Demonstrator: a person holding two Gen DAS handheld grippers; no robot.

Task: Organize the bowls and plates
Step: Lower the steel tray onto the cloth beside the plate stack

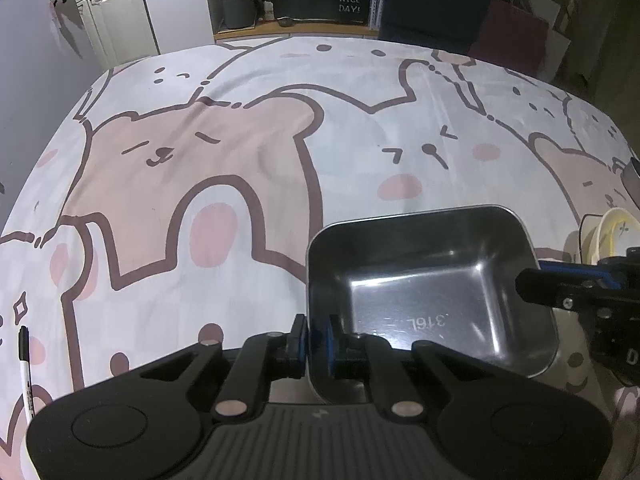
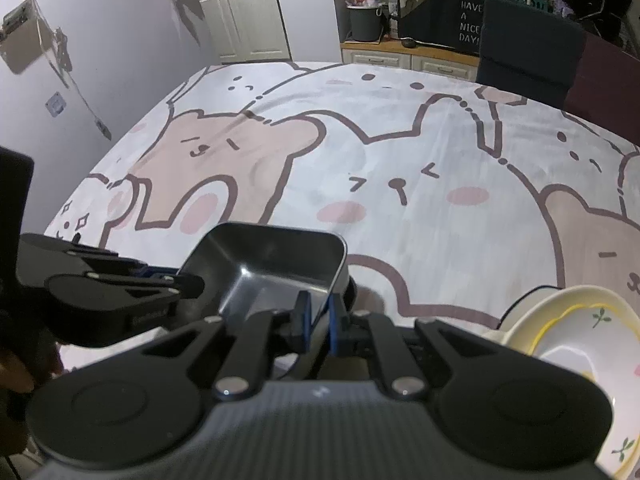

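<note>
A rectangular stainless steel tray (image 1: 432,280) (image 2: 272,260), empty and stamped 316L inside, is held between both grippers low over the tablecloth. My left gripper (image 1: 318,340) is shut on its left wall, with the blue pads on either side of the rim. My right gripper (image 2: 319,318) is shut on the opposite wall near a corner. Each gripper shows in the other's view: the right gripper (image 1: 532,280) at the tray's right rim, the left gripper (image 2: 192,284) at its left rim. A white plate with a yellow ring (image 2: 576,344) (image 1: 612,232) stands tilted to the right.
A cartoon bear tablecloth (image 1: 240,140) covers the table. A marker pen (image 1: 24,368) lies near the left front edge. A dark chair (image 2: 528,40) stands at the far side, with a wall to the left and cabinets behind.
</note>
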